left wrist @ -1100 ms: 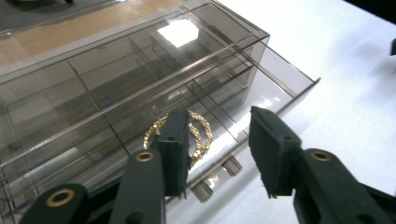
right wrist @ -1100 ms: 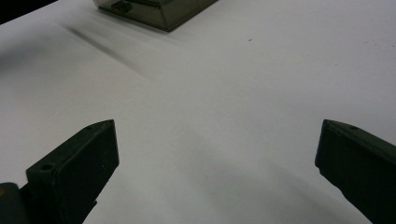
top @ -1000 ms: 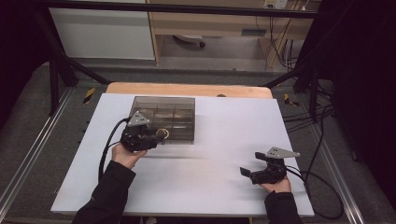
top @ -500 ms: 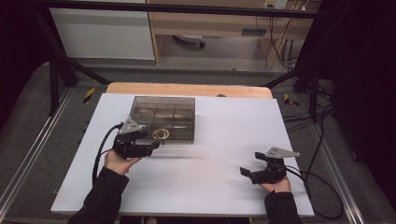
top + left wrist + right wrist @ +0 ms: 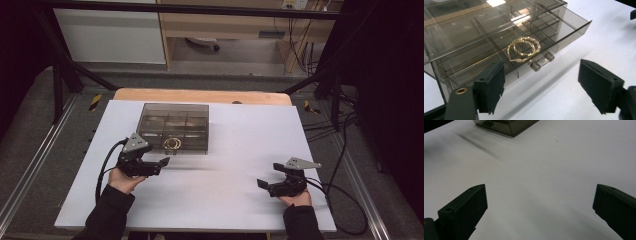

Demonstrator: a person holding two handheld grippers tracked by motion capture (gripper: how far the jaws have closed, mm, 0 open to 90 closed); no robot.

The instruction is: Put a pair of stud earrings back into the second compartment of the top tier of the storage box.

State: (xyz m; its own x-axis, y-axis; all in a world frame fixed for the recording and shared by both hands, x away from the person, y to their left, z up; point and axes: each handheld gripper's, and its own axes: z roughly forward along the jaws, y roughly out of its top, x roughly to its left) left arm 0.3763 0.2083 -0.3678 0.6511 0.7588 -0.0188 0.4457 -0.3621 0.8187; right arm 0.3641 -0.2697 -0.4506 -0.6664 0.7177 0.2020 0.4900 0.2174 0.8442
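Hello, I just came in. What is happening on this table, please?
A person holds a hand-held gripper in each hand at a white table. The left hand-held gripper sits just in front of a smoky transparent plastic drawer box; its jaws have just been opening, with nothing between them. The drawer is pulled out, and two gold hoop earrings lie inside it. The right hand-held gripper rests open on the near right side.

The desk (image 5: pixel 225 200) in front of me has a white top, with a strip of bare wood along its far edge. One smoked clear organiser box (image 5: pixel 175 117) sits directly on it, left of centre and toward the far edge, its drawer (image 5: pixel 529 47) pulled open.
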